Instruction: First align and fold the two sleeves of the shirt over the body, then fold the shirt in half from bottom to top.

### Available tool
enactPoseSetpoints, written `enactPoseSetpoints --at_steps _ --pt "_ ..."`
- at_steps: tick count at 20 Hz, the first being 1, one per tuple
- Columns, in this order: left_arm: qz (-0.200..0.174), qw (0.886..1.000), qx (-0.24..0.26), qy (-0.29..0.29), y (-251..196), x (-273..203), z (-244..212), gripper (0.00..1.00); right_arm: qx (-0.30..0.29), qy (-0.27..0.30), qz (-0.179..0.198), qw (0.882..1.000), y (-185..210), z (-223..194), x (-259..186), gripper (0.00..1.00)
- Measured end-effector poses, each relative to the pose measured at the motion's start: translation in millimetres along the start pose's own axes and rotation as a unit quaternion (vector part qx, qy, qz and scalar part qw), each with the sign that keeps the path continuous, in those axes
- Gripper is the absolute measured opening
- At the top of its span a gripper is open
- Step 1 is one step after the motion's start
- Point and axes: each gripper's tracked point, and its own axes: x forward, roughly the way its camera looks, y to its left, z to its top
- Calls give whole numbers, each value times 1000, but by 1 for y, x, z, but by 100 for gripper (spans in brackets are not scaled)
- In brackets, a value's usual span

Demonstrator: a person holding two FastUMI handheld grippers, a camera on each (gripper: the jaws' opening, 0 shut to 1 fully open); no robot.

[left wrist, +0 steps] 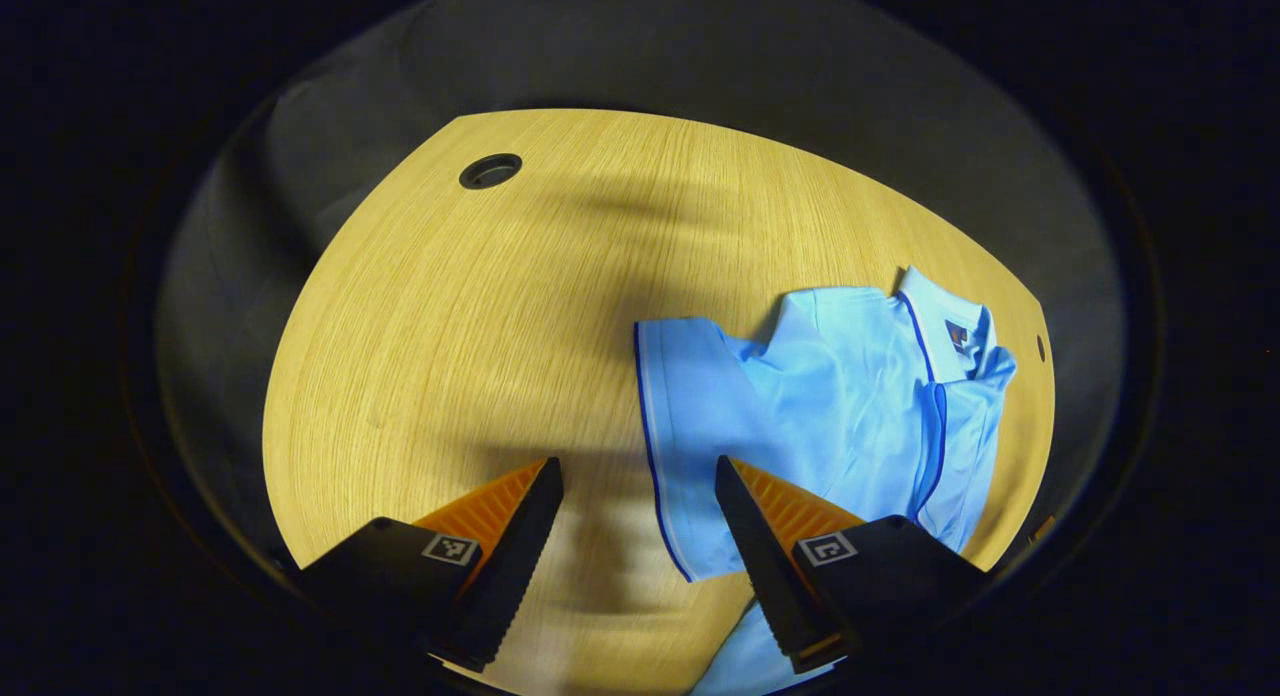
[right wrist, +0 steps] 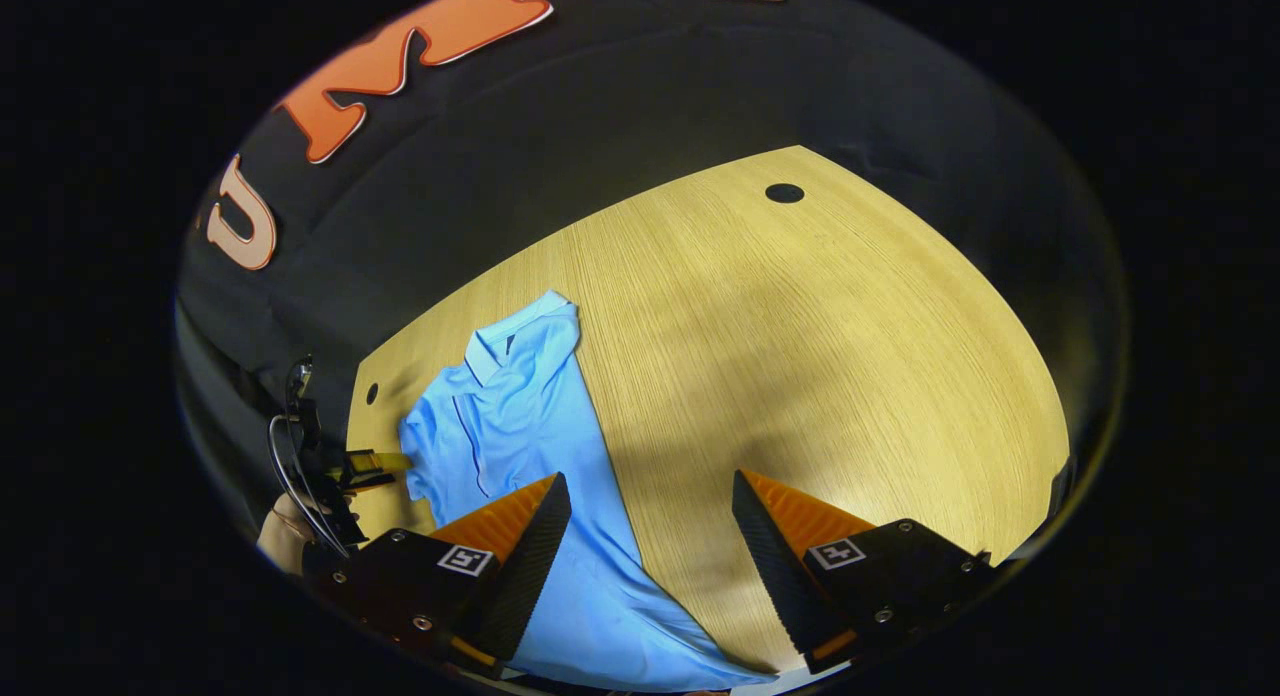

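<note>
A desk (left wrist: 480, 306) of pale wood-grain laminate is showing fine straight lines and a smooth, faintly satin finish, catching soft light in the right gripper view (right wrist: 820, 336). A round dark grommet (left wrist: 490, 170) is sitting in it, looking like matt plastic. A light blue shirt (left wrist: 850, 396) of thin, smooth cloth is lying softly creased, giving off a slight sheen, with darker blue piping along its edges (right wrist: 540, 416). The booth wall (left wrist: 800, 66) is hanging as matt black cloth, wrinkling gently.
</note>
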Motion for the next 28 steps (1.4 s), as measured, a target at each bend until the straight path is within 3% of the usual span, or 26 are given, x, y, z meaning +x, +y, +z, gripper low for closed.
enactPoseSetpoints --at_steps 5,8,10,11,12,21,28 --pt "20 1000 22 8 0 4 0 80 1 2 4 1000 3 0 1 99" --pt "14 1000 17 6 -6 6 0 37 -2 3 4 1000 4 -2 1 99" --pt "20 1000 7 0 -6 1 3 14 0 4 4 1000 4 -2 1 99" --pt "18 1000 4 -5 -6 5 4 14 0 2 4 1000 4 -2 0 98" --pt "17 1000 8 -2 -8 2 3 7 -1 1 2 1000 3 -2 -1 99" --pt "-5 1000 13 -8 -26 -40 3 7 -8 -2 -2 1000 -7 -3 -9 99" --pt "-39 997 58 -34 -89 -82 18 6 -7 -4 9 1000 -15 -2 -19 99"
